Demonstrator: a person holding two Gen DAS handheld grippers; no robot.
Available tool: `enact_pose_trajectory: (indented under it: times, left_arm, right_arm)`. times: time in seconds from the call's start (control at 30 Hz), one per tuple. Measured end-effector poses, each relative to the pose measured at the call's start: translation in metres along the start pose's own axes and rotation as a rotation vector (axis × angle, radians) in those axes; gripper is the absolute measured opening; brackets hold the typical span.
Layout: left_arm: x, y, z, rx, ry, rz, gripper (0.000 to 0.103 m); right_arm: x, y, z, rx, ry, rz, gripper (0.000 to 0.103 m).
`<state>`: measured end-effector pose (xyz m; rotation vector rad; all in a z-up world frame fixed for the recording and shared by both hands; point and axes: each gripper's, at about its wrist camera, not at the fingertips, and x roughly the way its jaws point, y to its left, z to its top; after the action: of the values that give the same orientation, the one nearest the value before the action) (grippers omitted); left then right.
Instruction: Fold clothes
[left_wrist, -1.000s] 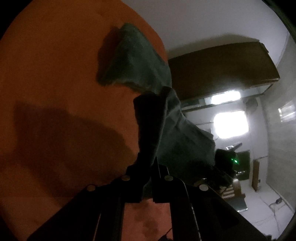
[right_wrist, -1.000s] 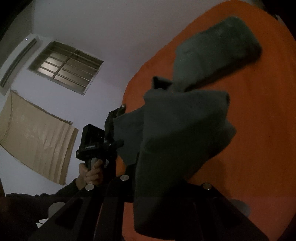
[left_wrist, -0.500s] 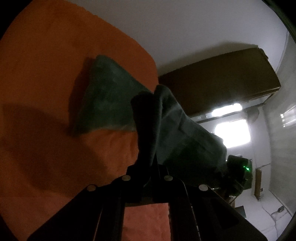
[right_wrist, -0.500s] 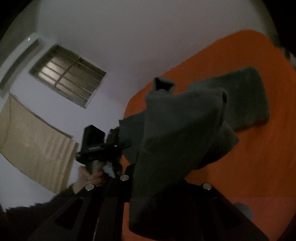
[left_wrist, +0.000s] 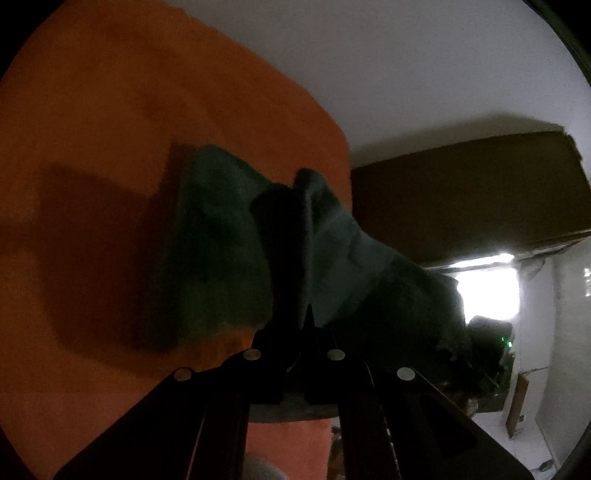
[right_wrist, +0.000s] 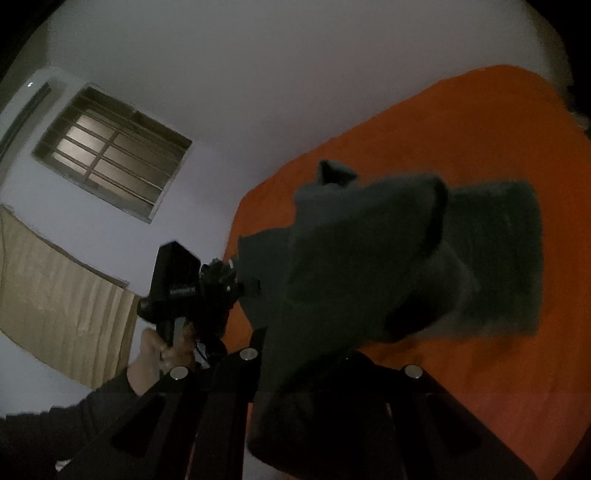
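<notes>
A dark green garment (left_wrist: 214, 236) lies with its far end on the orange bed (left_wrist: 92, 122); the rest is lifted off it. My left gripper (left_wrist: 301, 328) is shut on an upright fold of the garment. From there the cloth stretches right to my right gripper (left_wrist: 465, 350), which shows a green light. In the right wrist view the garment (right_wrist: 362, 251) drapes over my right fingers and hides them, and it hangs taut from their grip. That view also shows the left gripper (right_wrist: 245, 288) pinching the cloth's left edge, held by a hand (right_wrist: 166, 343).
The orange bed (right_wrist: 480, 122) meets a white wall at its far edge. A barred window (right_wrist: 110, 151) and a beige curtain (right_wrist: 55, 295) are at the left. A dark wooden cabinet (left_wrist: 461, 199) and a bright doorway (left_wrist: 487, 284) are at the right.
Both grippers have tilted upward with the garment still held, so more wall shows. The part of the garment lying on the bed now sits lower and nearer in both views.
</notes>
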<state>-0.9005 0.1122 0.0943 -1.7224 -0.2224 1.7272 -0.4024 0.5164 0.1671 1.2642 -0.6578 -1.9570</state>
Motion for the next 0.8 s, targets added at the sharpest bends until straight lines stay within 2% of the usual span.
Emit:
enact_pose_trajectory:
  times: [0.13,0.27,0.37,0.47,0.53,0.57,0.63,0.7,0.8]
  left_arm:
    - [0.057,0.032,0.053,-0.097,0.024,0.037,0.006]
    - [0.109,0.068,0.08,-0.195,0.066,0.117,0.006]
    - [0.13,0.094,0.092,-0.253,0.1,0.159,0.007]
    - [0.143,0.124,0.103,-0.349,0.19,0.098,0.013]
    - [0.141,0.138,0.104,-0.381,0.248,0.057,0.024]
    - [0.135,0.144,0.103,-0.372,0.261,0.055,0.027]
    - [0.12,0.153,0.1,-0.343,0.275,0.081,0.04]
    - [0.097,0.159,0.09,-0.327,0.246,0.146,0.041]
    - [0.076,0.154,0.062,-0.331,0.209,0.152,0.041]
  right_arm:
    - [0.043,-0.074,0.056,0.044,0.042,0.005,0.009]
    - [0.091,-0.161,0.088,0.18,0.142,-0.071,0.01]
    - [0.109,-0.229,0.099,0.358,0.186,-0.212,0.03]
    - [0.093,-0.268,0.1,0.461,0.103,-0.19,0.045]
    - [0.074,-0.278,0.094,0.488,0.035,-0.17,0.047]
    - [0.063,-0.282,0.09,0.494,0.0,-0.167,0.052]
    - [0.037,-0.272,0.076,0.455,-0.078,-0.213,0.055]
    - [0.009,-0.253,0.055,0.401,-0.159,-0.308,0.056]
    - [-0.02,-0.22,0.027,0.354,-0.283,-0.396,0.056]
